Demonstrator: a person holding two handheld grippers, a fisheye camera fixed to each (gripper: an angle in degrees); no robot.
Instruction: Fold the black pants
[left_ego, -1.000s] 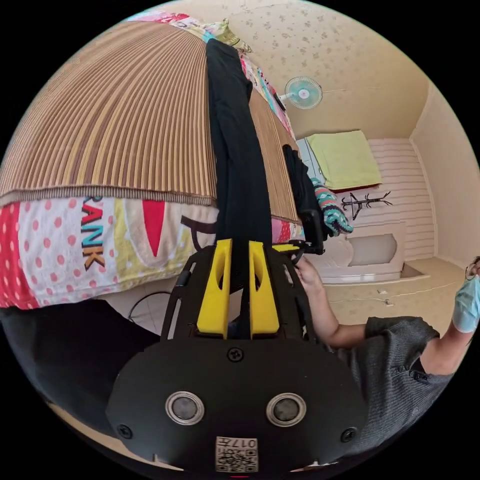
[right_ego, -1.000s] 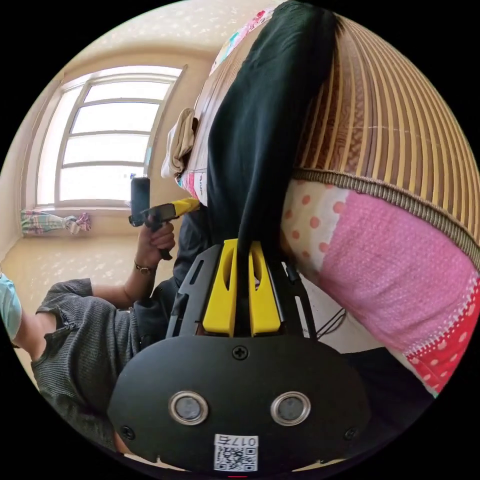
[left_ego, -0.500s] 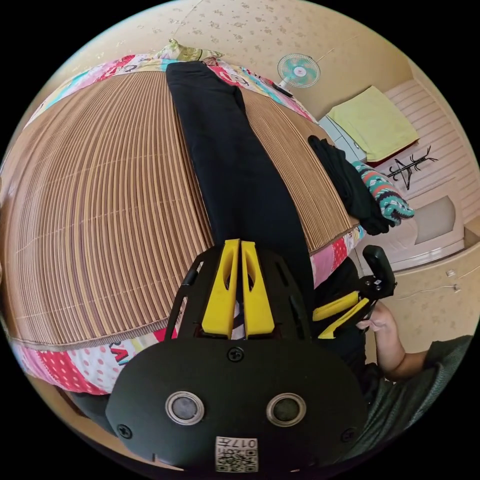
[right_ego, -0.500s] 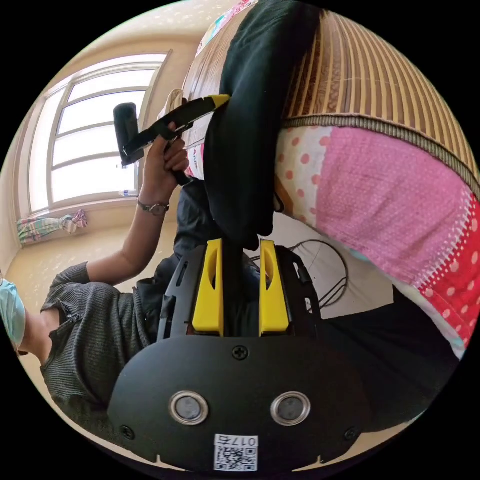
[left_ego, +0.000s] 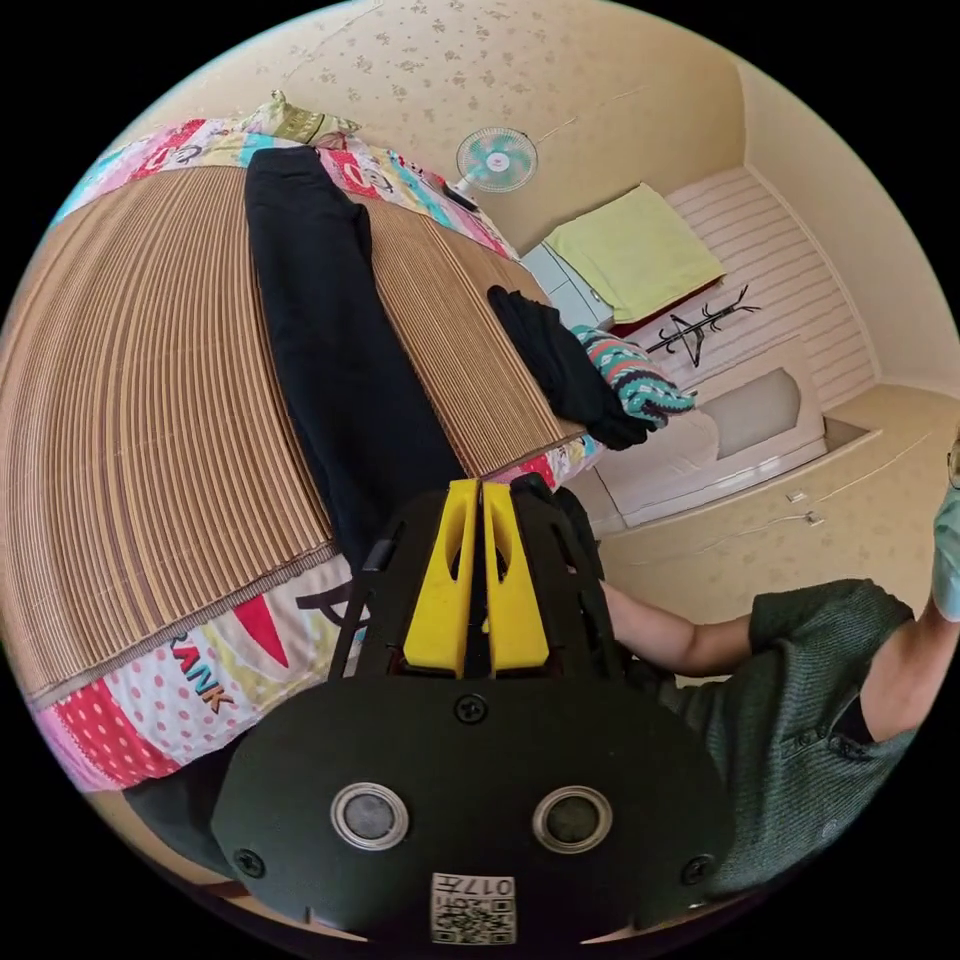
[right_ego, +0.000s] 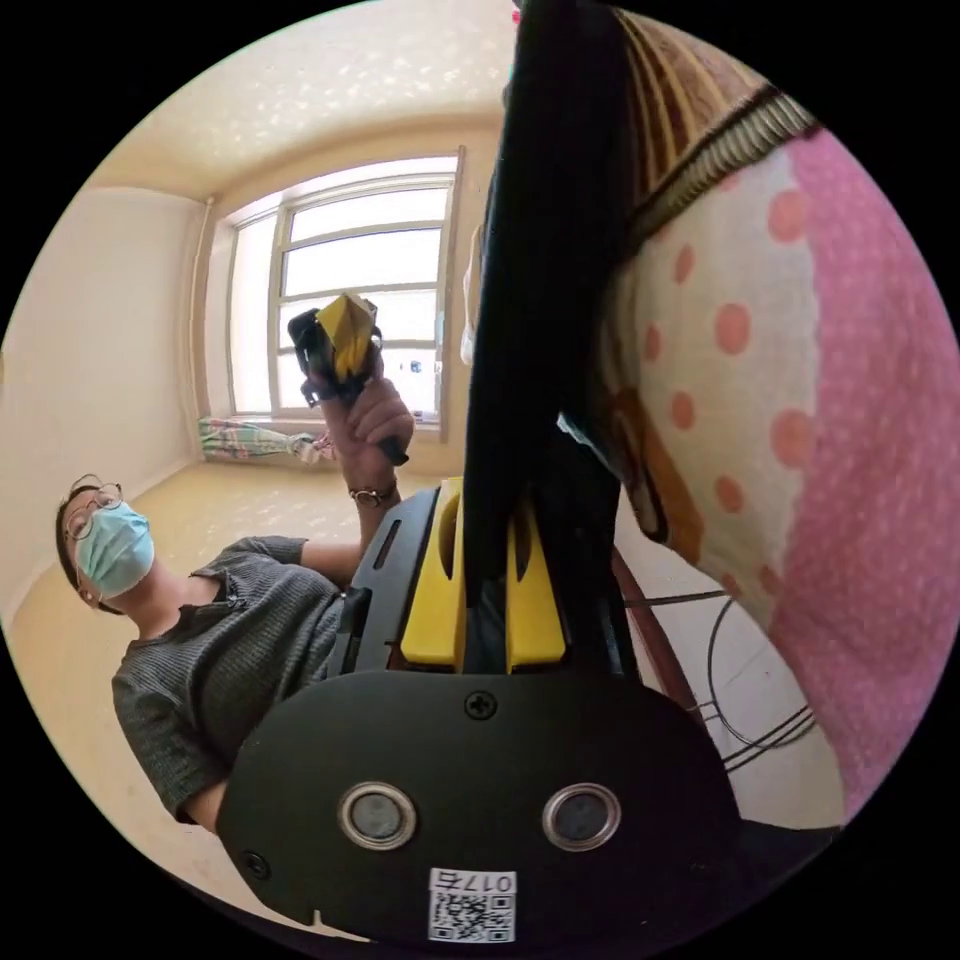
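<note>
The black pants (left_ego: 335, 340) are lying lengthwise on the bed's slatted mat (left_ego: 140, 400), running from eleven o'clock down toward six. The left gripper (left_ego: 478, 500) is sitting pressed together, empty, while the right gripper (right_ego: 487, 520) is pinching the pants' hanging end.

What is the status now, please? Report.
Left gripper shut, nothing gripped. Right gripper shut on black pants, lying along bamboo mat. Nothing blocking.

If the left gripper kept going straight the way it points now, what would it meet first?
Probably the black pants: the left gripper points at the pants where they hang over the bed's edge, though depth is hard to judge.
</note>
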